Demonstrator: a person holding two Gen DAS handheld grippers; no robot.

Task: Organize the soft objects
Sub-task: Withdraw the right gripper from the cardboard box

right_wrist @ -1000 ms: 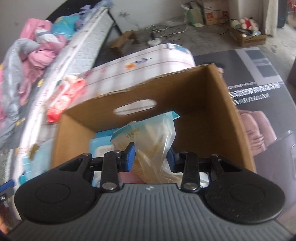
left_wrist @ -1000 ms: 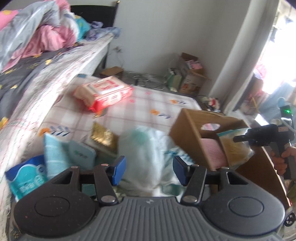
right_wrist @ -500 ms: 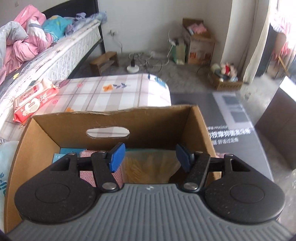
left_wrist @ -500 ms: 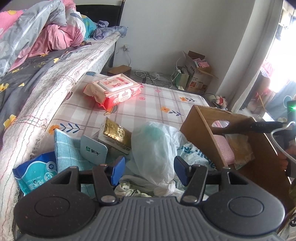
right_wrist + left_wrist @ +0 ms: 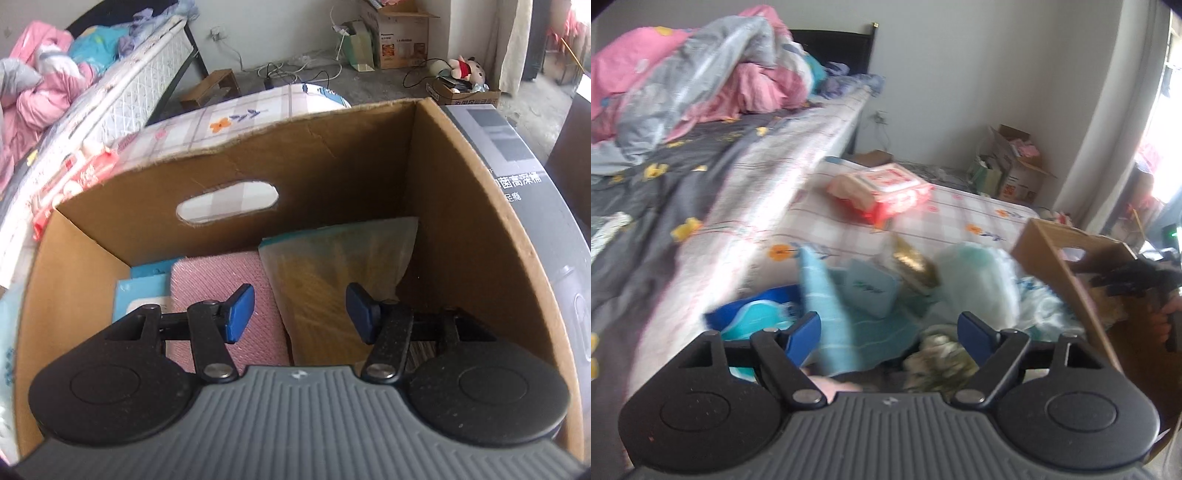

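My left gripper (image 5: 890, 328) hangs over a pile on the checked mattress, its jaws opening wide, nothing pressed between them. Below it lie a light blue towel (image 5: 827, 306), a blue packet (image 5: 753, 314), a small teal pack (image 5: 871, 291), a gold packet (image 5: 912, 260), a pale plastic bag (image 5: 979, 280) and a patterned cloth (image 5: 942, 358). A red wipes pack (image 5: 886, 186) sits farther back. My right gripper (image 5: 301, 299) is inside the cardboard box (image 5: 332, 155), jaws closing but gripping nothing. Under it lie a yellowish bag (image 5: 332, 266), a pink pad (image 5: 221, 280) and a teal pack (image 5: 140, 291).
A bed with a pink and grey quilt (image 5: 683, 74) runs along the left. Cardboard boxes (image 5: 1015, 166), cables and a plush toy (image 5: 465, 70) sit on the floor by the far wall. A dark printed carton (image 5: 517, 155) stands against the box's right side.
The right gripper let go of the yellowish bag, which now lies in the box, and dipped lower. The left gripper swung left over the pile and its jaws spread wider.
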